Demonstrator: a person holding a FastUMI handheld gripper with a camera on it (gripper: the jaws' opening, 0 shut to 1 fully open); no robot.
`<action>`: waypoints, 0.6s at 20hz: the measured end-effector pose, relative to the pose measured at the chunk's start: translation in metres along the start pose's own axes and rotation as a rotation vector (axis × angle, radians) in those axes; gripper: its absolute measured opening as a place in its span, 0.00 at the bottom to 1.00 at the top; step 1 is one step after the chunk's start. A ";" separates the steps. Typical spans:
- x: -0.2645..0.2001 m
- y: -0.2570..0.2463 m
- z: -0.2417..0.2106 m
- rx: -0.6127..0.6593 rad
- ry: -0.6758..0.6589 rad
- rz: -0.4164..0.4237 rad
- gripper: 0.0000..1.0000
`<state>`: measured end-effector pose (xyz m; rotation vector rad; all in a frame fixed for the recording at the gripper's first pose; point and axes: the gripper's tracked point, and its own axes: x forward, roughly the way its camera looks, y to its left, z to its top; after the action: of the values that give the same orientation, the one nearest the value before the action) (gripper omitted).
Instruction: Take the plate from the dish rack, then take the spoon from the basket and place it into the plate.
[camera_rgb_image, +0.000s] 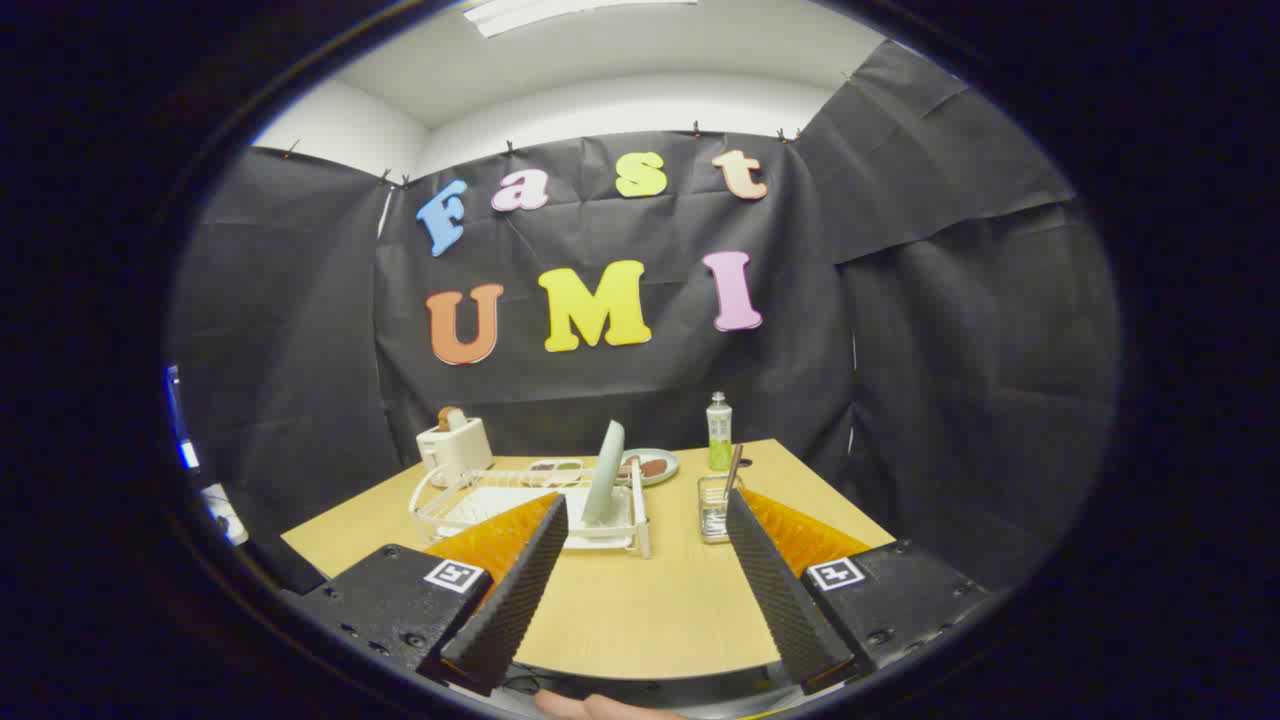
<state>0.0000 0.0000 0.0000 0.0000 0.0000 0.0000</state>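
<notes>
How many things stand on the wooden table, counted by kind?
Upright pale green plate in white wire dish rack: 1 each
White toaster: 1
Green bottle: 1
Clear basket holding spoon: 1 each
Flat plate with food: 1
Total: 7
Gripper open, short of them.

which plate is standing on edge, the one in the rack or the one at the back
The pale plate in the dish rack stands on edge; the back plate lies flat on the table. The hand-held gripper is open, short of both.
</notes>
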 end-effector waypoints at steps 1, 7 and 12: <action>0.000 -0.002 0.000 -0.002 -0.003 -0.007 1.00; -0.001 -0.002 -0.001 -0.017 -0.027 -0.019 1.00; 0.001 -0.004 -0.005 -0.026 -0.022 -0.022 1.00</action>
<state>0.0006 -0.0043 -0.0046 -0.0264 -0.0217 -0.0224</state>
